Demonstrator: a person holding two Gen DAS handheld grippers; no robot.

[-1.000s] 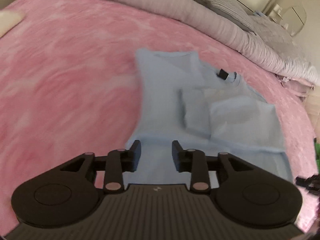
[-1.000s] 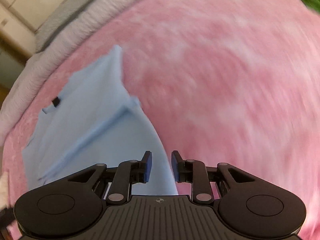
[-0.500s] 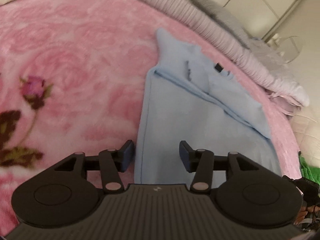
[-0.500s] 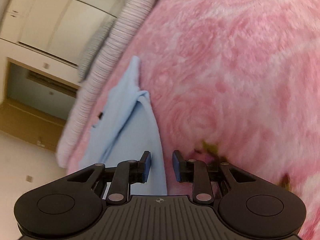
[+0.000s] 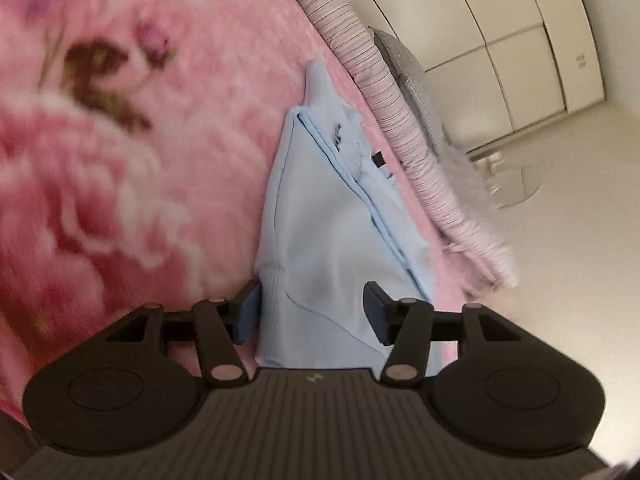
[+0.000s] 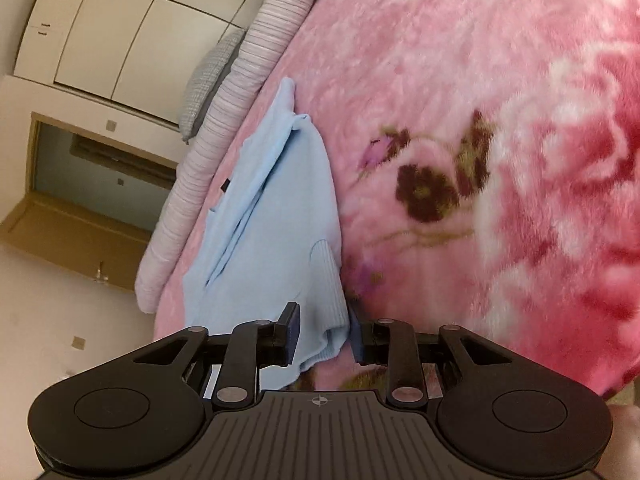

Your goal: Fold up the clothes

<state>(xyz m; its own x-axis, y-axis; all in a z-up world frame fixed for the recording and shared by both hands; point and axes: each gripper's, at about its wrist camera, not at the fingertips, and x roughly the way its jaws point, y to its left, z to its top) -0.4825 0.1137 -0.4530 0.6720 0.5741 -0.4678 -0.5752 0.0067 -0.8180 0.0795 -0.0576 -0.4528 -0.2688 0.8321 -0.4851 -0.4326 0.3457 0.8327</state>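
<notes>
On pink blanket (image 5: pixel 160 200): blue sweater (image 5: pixel 320 220) lengthwise away, collar far; both fingers open astride hem.

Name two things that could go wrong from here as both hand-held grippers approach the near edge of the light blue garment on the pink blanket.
1. The right hand-held gripper straddles only the ribbed corner of the light blue garment; closing there may catch a single layer, and the fold could open.
2. The left hand-held gripper stands wide open over the bunched hem, close to the plush pink blanket; it might pinch blanket pile along with the cloth.
</notes>
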